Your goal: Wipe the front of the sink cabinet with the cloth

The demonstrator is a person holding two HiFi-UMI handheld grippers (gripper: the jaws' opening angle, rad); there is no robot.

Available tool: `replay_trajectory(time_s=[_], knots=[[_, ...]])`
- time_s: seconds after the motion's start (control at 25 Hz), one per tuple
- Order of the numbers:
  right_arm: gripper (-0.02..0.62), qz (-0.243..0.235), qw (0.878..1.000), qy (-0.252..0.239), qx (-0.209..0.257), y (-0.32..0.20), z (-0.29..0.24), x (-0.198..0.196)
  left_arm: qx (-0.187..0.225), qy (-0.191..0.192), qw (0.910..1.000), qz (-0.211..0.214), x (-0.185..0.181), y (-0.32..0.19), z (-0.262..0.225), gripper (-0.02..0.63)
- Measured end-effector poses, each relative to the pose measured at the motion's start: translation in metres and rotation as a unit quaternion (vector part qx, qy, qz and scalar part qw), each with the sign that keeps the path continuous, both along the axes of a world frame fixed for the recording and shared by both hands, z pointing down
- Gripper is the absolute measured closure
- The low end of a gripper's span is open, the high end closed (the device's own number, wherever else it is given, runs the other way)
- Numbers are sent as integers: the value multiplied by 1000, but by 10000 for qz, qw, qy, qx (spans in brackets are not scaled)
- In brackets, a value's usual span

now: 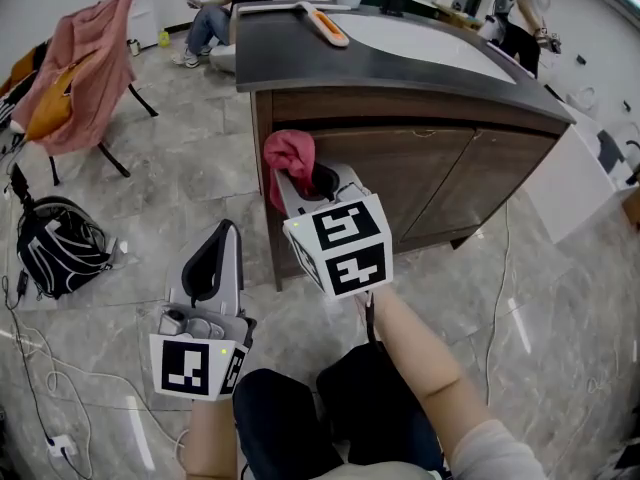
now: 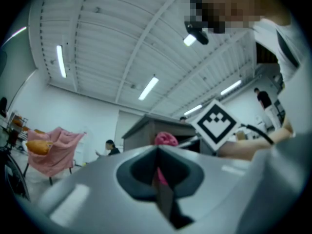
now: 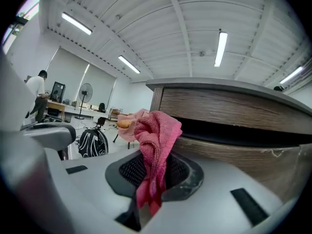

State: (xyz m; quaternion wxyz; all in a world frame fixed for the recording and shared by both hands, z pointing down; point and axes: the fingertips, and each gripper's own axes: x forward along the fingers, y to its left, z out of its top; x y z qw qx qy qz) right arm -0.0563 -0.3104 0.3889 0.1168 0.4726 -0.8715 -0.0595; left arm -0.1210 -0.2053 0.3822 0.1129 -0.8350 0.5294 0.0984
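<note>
The wooden sink cabinet (image 1: pixel 420 168) with a dark countertop stands ahead of me, its brown doors facing me. My right gripper (image 1: pixel 305 183) is shut on a pink cloth (image 1: pixel 288 158), held close to the cabinet's left front corner; whether the cloth touches the wood I cannot tell. In the right gripper view the cloth (image 3: pixel 155 152) bunches up between the jaws, with the cabinet front (image 3: pixel 243 126) just beyond. My left gripper (image 1: pixel 222 243) hangs lower and to the left over the floor, shut with nothing in it; its own view shows the closed jaws (image 2: pixel 157 167) pointing up toward the cabinet.
A black backpack (image 1: pixel 58 243) lies on the marble floor at the left. A chair draped with a pink garment (image 1: pixel 85 63) stands at the far left. A person sits behind the cabinet and another stands at the back right. An orange tool (image 1: pixel 328 26) lies on the countertop.
</note>
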Motion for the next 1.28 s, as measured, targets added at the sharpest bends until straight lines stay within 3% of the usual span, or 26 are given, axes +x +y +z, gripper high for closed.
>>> replay_trajectory(time_s=[0.28,0.6,1.28], knots=[[528,252,9997,-2,-2,-4,0,26,59,-6,9999,-112,-8,6,-3,600],[528,811,9967,-25,-14,-14,2,83,53,37,10000,28,6,4,1,601],[528,2051,9786,-117,-119,-36,14,209,90,-142,9997,163,18,1,6,601]])
